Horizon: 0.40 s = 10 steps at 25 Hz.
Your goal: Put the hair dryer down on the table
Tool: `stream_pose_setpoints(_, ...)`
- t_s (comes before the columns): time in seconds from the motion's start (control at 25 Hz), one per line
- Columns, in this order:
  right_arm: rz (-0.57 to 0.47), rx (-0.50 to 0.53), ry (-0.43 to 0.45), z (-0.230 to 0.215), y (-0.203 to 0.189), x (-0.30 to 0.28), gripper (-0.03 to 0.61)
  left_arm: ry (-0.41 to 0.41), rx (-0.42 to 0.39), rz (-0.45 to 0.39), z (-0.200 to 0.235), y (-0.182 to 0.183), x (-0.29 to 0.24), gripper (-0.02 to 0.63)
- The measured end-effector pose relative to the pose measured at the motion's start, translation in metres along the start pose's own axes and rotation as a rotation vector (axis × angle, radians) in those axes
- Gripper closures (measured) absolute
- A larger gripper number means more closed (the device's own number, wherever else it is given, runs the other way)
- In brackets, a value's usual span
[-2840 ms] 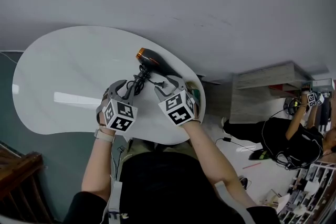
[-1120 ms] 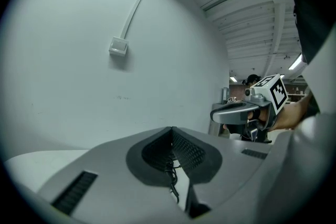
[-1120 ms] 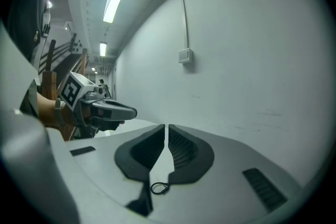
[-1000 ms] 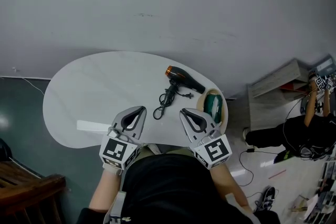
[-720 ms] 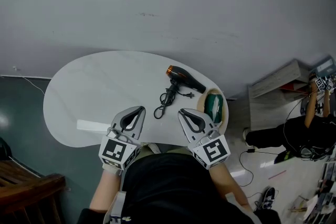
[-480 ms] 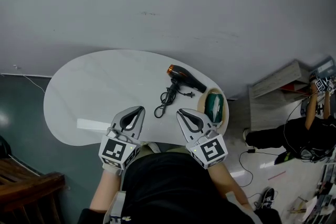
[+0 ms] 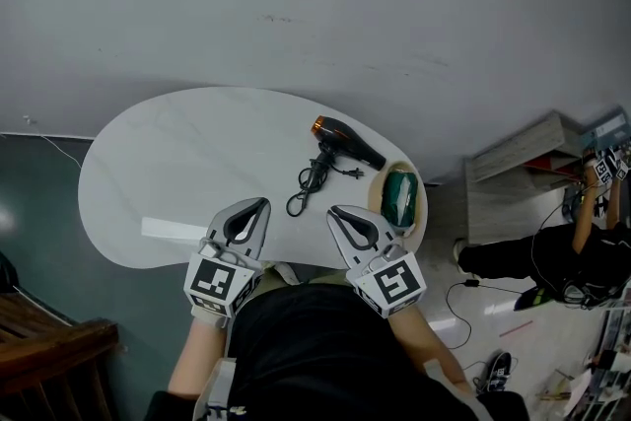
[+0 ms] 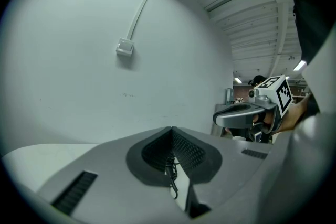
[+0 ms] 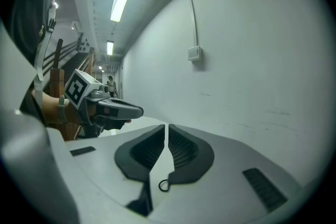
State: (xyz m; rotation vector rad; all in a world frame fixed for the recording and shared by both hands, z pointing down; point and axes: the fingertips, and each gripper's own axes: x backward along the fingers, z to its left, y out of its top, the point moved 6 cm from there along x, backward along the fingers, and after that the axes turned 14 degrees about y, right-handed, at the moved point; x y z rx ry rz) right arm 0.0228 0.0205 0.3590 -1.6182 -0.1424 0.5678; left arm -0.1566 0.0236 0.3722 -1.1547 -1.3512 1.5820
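Hair dryer (image 7: 345,141) lies free on the white table (image 7: 148,153). Nearest the person, the left gripper (image 7: 258,207) and right gripper (image 7: 335,212) hover over the near edge, jaws pressed together, empty. Past them comes the coiled cord (image 7: 308,184), then the dryer's body with a bowl (image 7: 376,195) just beside it.

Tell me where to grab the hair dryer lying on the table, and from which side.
Probably the black barrel of the hair dryer, mid-length, coming from above with the right gripper, the nearer one. It lies flat and diagonal with bare table along both long sides, so fingers can straddle it; the bundled cord clutters the handle end.
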Motion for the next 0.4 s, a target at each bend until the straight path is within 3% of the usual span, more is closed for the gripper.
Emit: stream_pose_setpoints(0.4, 0.009, -0.024, 0.0, -0.0002, -0.0097, 0.0088, 0.546, 0.021, 0.019, 0.013, -0.0056, -0.008, -0.0011, 0.603)
